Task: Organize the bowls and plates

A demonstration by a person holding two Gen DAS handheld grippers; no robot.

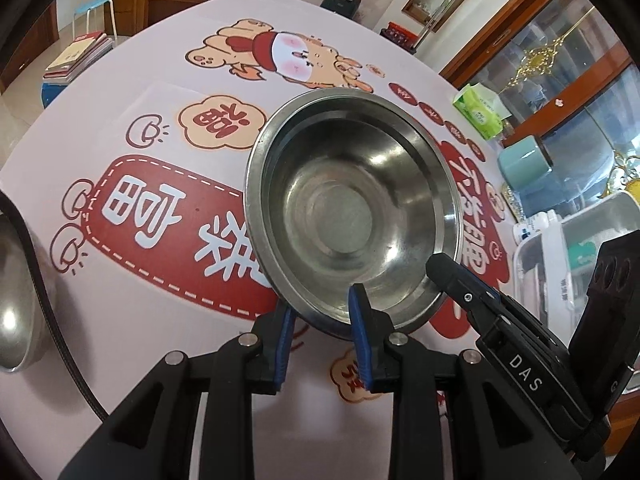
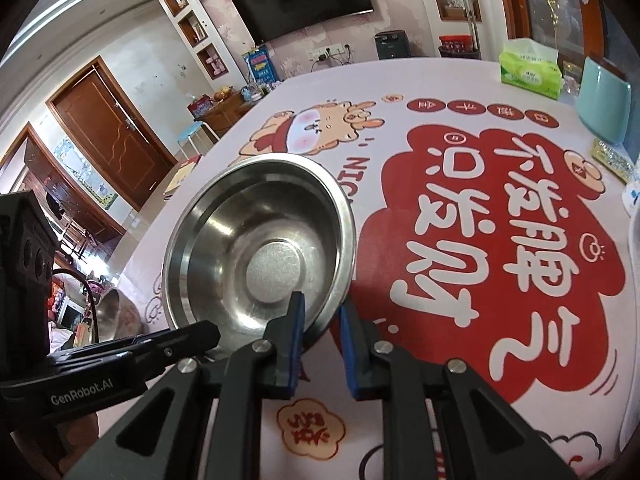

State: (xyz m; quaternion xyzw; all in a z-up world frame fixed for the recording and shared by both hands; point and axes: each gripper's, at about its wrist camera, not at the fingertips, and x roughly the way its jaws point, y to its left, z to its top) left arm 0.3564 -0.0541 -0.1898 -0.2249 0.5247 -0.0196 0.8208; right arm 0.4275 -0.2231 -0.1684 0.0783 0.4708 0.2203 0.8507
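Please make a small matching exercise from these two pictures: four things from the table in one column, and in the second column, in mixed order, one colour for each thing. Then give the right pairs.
Things:
1. bowl held at its rim by both grippers
2. tissue pack
3. cup
4. finger pads of the left gripper

Colours:
A. blue
B. pale teal
C. silver
D. green and white

Pairs: 1-C, 2-D, 3-B, 4-A

Green tissue pack (image 2: 529, 72) beside teal container (image 2: 604, 100) (cartoon tablecloth (image 2: 500, 240))
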